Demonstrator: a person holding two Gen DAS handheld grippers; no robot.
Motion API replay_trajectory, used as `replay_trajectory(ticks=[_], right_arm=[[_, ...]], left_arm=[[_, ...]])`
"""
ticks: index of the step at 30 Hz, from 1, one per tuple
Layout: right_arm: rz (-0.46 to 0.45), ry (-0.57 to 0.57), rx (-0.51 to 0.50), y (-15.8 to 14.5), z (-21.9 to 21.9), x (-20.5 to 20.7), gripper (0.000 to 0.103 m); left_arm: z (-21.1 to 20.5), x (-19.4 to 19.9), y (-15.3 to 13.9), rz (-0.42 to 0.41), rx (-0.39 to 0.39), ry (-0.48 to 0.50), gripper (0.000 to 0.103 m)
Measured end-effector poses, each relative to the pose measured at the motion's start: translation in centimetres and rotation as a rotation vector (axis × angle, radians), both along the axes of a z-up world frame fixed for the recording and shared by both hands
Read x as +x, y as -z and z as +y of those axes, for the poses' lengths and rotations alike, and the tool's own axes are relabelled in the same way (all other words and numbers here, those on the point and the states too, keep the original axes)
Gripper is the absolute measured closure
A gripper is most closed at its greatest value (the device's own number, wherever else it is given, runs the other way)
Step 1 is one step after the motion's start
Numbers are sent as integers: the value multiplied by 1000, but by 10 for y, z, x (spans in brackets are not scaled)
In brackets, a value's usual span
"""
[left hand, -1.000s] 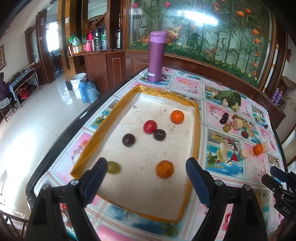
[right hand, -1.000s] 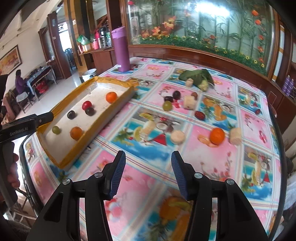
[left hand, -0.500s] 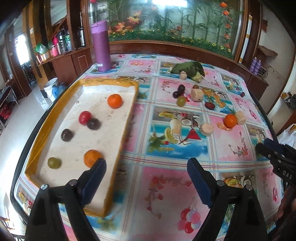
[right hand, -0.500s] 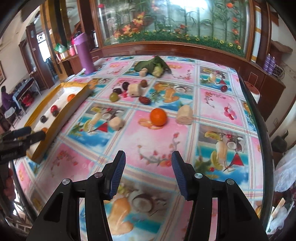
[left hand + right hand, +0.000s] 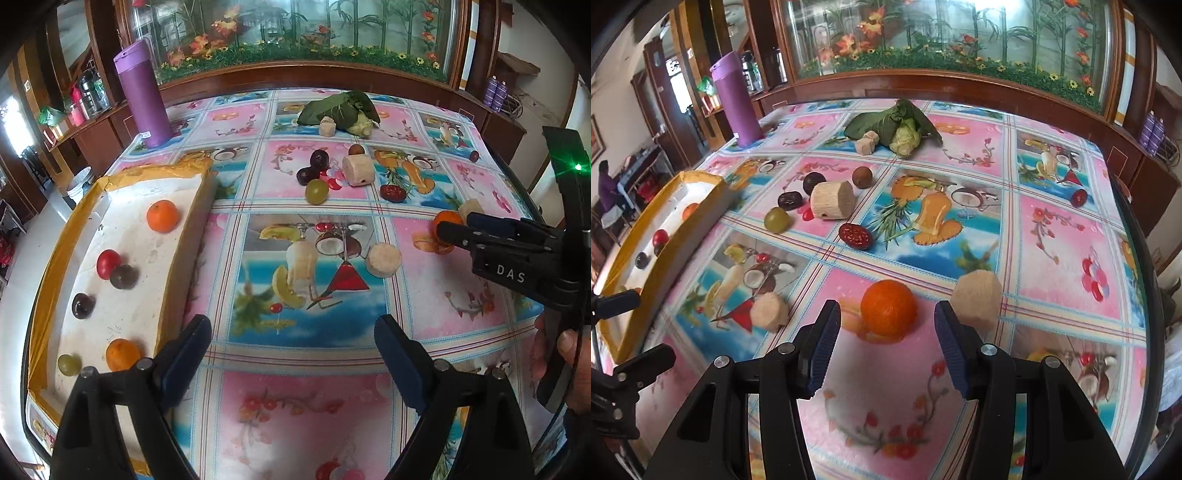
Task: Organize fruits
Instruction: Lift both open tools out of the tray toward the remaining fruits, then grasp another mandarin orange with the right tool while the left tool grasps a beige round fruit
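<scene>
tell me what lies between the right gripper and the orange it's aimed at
Nothing: in the right wrist view only bare tablecloth separates the open right gripper from the orange.

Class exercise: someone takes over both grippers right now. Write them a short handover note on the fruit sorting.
Right gripper: open, jaws either side of the orange on the tablecloth, not gripping it.
Left gripper: open, empty, beside the tray.
Done: six fruits lie in the tray.
Left: that orange, the green grape, the dark fruits near the pale cut chunk, and one red fruit far right.
</scene>
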State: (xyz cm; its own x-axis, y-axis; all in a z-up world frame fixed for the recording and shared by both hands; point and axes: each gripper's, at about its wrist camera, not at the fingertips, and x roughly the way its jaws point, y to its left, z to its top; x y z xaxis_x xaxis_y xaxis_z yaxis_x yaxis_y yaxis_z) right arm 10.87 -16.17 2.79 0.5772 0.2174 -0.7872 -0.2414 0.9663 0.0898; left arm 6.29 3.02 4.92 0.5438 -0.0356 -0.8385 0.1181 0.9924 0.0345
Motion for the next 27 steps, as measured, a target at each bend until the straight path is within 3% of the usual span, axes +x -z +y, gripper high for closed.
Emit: replay_trajectory(ticks=[4,6,15,17,19,20,23,27], right_arm=[[9,-37,12,9,-2,7,51],[7,-54,-2,12,0,7,69],[-28,-27,43,-2,-25,-18,69],[-29,-12,62,-6,-35,-26,69],[-31,7,71,-9,-44,-32,69],[-28,16,78,-10,-48,-34,69],[-34,36,86,-15,-55,-40,69],[-51,49,82,-21,-57,-47,69]], left_arm=[[-13,10,2,2,0,28,11],[-20,17,5,10,-5,41,11],[-50,46,20,15,-22,65,13],[-55,52,26,28,-27,74,23],[-58,57,35,67,-46,80,48],[-59,57,37,61,-45,78,47],[-61,54,35,32,-71,95,69],[-54,50,31,30,-113,106,71]])
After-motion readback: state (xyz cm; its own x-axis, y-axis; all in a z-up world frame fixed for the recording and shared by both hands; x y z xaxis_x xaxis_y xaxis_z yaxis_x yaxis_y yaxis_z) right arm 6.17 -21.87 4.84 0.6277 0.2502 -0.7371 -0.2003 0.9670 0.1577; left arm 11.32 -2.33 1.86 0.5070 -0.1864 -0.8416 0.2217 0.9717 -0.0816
